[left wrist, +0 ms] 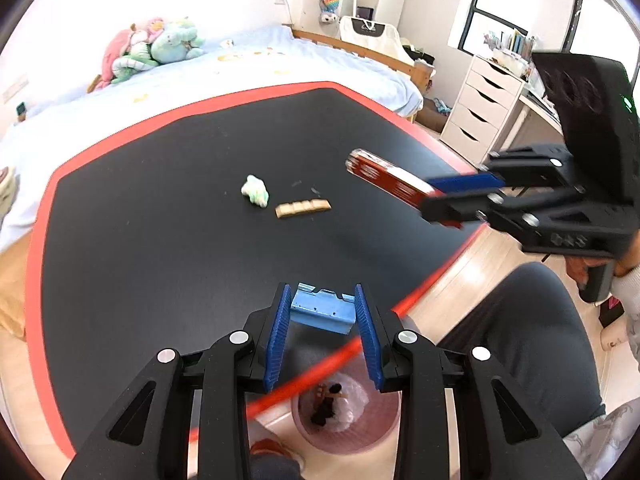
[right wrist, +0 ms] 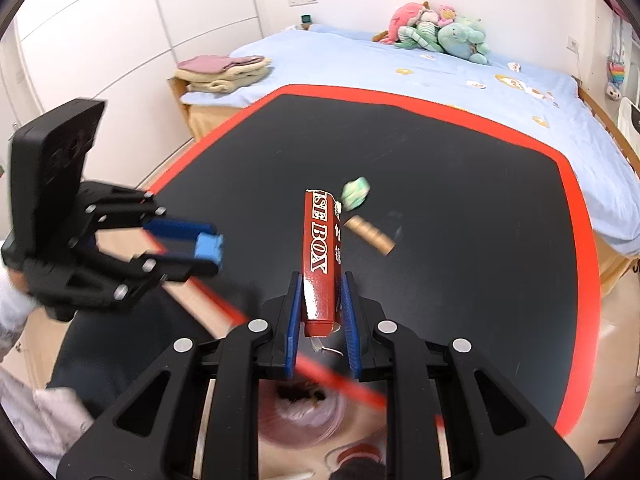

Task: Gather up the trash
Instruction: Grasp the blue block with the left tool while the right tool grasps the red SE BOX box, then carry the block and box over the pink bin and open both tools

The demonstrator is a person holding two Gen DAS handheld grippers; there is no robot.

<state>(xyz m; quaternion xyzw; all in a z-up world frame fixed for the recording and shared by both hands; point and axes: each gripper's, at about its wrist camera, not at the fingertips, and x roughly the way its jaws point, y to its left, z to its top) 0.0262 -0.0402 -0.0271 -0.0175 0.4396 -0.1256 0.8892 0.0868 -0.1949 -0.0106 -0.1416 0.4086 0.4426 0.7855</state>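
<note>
A red box [right wrist: 320, 256] sits clamped in the right hand-held gripper [right wrist: 320, 308]; a small blue box [left wrist: 324, 308] is pinched in the left hand-held gripper [left wrist: 322, 320] — both above the surface's [left wrist: 160, 240] near edge, pink bin [left wrist: 376, 432] below. Ahead lie a crumpled tissue [left wrist: 255, 192] and biscuit strip [left wrist: 303, 208].

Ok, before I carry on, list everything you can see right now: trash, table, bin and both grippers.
blue box: 1, light blue, held between the left gripper's pads
red box: 1, red with white lettering, held in the right gripper
crumpled wrapper: 1, pale green and white, on the table
biscuit strip: 1, tan, on the table beside the wrapper
table: 1, black with red edge
bin: 1, pink, on the floor below the table edge, dark scraps inside
left gripper: 1, black, blue pads
right gripper: 1, black, blue pads
</note>
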